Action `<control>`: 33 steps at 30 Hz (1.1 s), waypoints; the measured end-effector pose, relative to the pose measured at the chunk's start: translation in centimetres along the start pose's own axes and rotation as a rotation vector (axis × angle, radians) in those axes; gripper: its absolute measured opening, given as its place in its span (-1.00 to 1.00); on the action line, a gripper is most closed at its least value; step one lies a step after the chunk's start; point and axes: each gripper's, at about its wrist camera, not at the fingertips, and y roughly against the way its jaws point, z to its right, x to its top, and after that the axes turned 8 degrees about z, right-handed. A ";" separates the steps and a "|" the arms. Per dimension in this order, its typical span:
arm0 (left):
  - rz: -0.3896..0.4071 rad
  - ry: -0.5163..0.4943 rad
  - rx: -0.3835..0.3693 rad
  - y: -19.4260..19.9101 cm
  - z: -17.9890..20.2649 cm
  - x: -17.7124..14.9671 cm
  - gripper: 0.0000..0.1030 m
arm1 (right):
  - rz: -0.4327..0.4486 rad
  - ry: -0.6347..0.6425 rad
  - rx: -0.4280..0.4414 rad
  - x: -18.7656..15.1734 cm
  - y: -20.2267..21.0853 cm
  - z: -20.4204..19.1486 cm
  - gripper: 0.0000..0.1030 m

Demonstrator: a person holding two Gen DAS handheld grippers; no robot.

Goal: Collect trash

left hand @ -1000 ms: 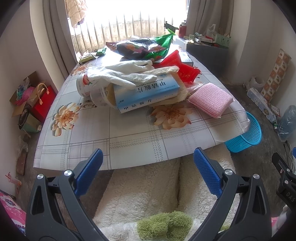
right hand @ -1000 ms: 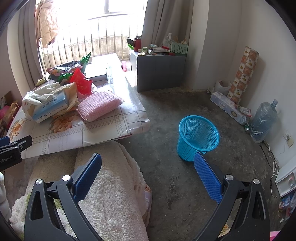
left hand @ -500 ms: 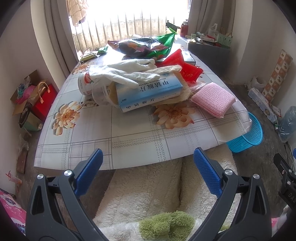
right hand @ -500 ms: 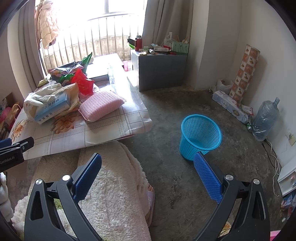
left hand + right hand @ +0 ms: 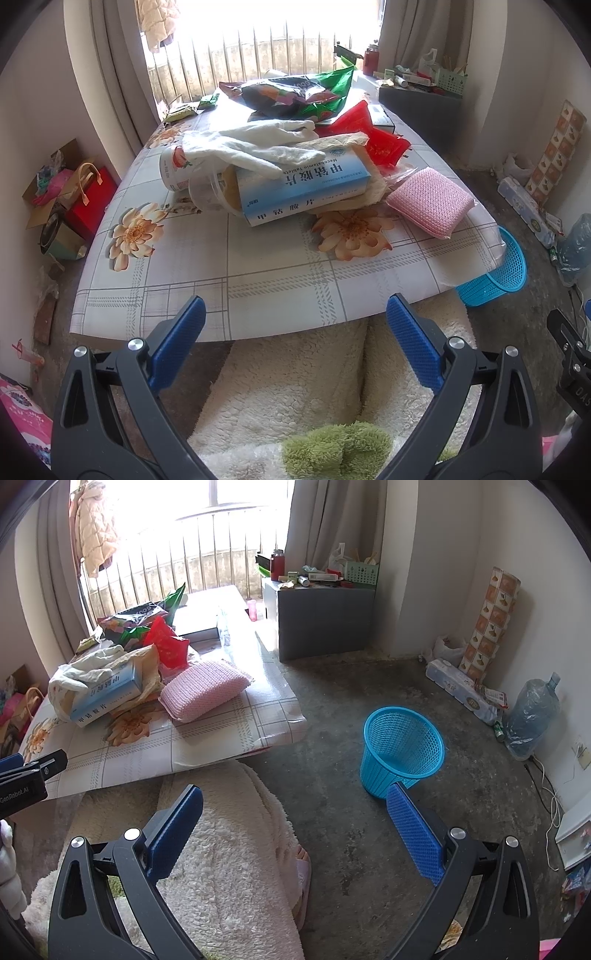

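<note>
- left gripper (image 5: 293,338) fingers spread wide, nothing between them; held low at near edge of the table (image 5: 266,291), over fluffy cream-clad lap
- right gripper (image 5: 293,821) fingers also wide apart, empty; aimed at the floor right of the table, right finger tip overlaps the basket's base in view
- table covered in a checked cloth with flower print; trash heaped at mid-to-far part
- blue-white medicine box (image 5: 303,190) lies tilted on the heap, near side facing the left camera; seen at left in right view (image 5: 107,696)
- white glove (image 5: 251,147) draped across the box top and over the can
- can with strawberry print (image 5: 173,170) on its side, left of the box, touching a clear plastic cup (image 5: 207,192) under the box's left end
- beige crumpled paper (image 5: 354,147) under and behind the box
- pink sponge (image 5: 432,201) right of the box, near the table's right edge; in right view (image 5: 203,690) just beside the box
- red wrapper (image 5: 373,134) behind the box; dark and green snack bags (image 5: 295,96) farther back
- blue mesh basket (image 5: 402,749) upright on the concrete floor, well apart from the table, right of it, looks empty; partly hidden by the table corner in left view (image 5: 498,273)
- water jug (image 5: 532,716) by the right wall
</note>
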 end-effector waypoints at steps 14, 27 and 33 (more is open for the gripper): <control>-0.004 0.005 0.011 -0.2 -0.3 0.0 0.83 | -0.006 -0.004 0.008 -0.2 -0.1 -0.1 0.88; -0.011 0.018 0.022 -0.5 -0.6 0.0 0.83 | -0.014 -0.021 0.022 -0.3 -0.4 0.0 0.88; 0.009 0.025 0.001 -0.8 -1.7 0.7 0.83 | -0.013 -0.040 0.040 0.0 -0.4 0.1 0.88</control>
